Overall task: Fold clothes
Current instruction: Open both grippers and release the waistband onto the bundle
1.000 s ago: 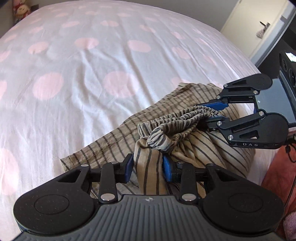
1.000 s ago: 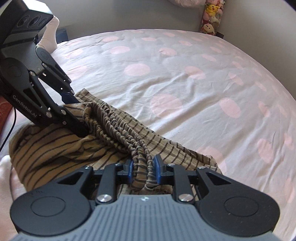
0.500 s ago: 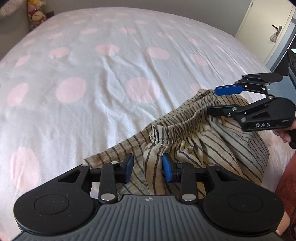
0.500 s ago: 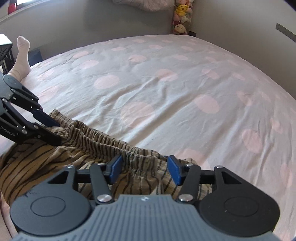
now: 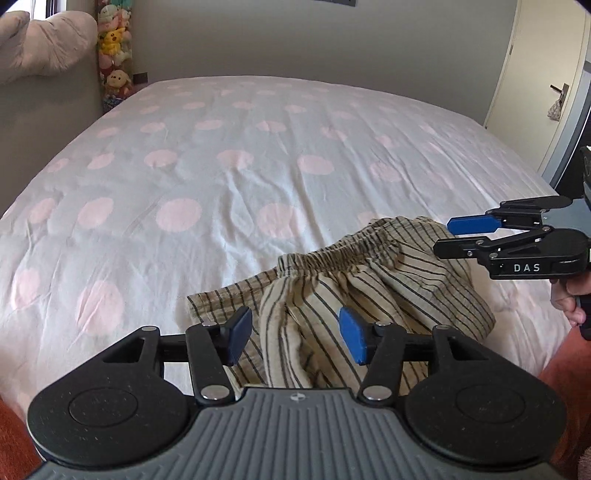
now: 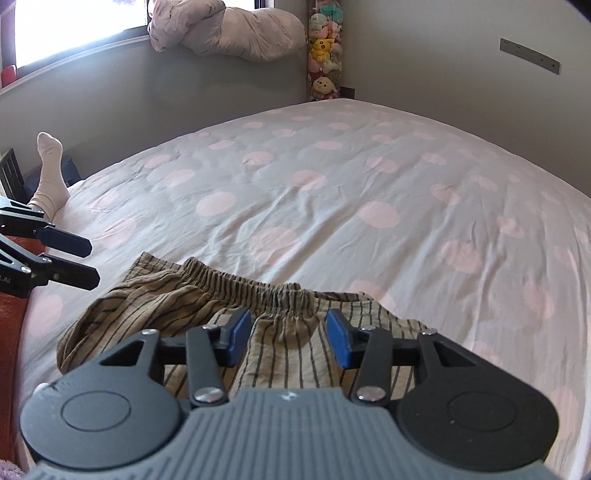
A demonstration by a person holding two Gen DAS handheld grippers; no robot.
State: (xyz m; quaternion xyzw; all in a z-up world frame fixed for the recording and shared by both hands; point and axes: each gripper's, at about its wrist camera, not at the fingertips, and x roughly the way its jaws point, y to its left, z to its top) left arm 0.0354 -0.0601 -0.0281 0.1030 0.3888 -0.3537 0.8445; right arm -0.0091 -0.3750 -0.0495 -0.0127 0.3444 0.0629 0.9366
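Beige shorts with dark stripes (image 5: 369,280) lie crumpled on the near edge of the bed, their elastic waistband (image 5: 340,253) facing the far side. They also show in the right wrist view (image 6: 229,295). My left gripper (image 5: 295,338) is open and empty above the shorts' near left part. My right gripper (image 6: 288,336) is open and empty above the shorts, just short of the waistband. In the left wrist view the right gripper (image 5: 448,232) is at the shorts' right end. In the right wrist view the left gripper (image 6: 90,260) hovers left of the shorts.
The bed (image 5: 221,177) has a white sheet with pink dots. A rolled duvet (image 6: 229,29) and plush toys (image 6: 323,51) are at the far wall. A foot in a white sock (image 6: 48,173) rests at the bed's left. A door (image 5: 546,66) stands at the right.
Both grippers let go of the shorts and opened wide. They drew back and rose. The bunched shorts dropped and now lie spread on the bed.
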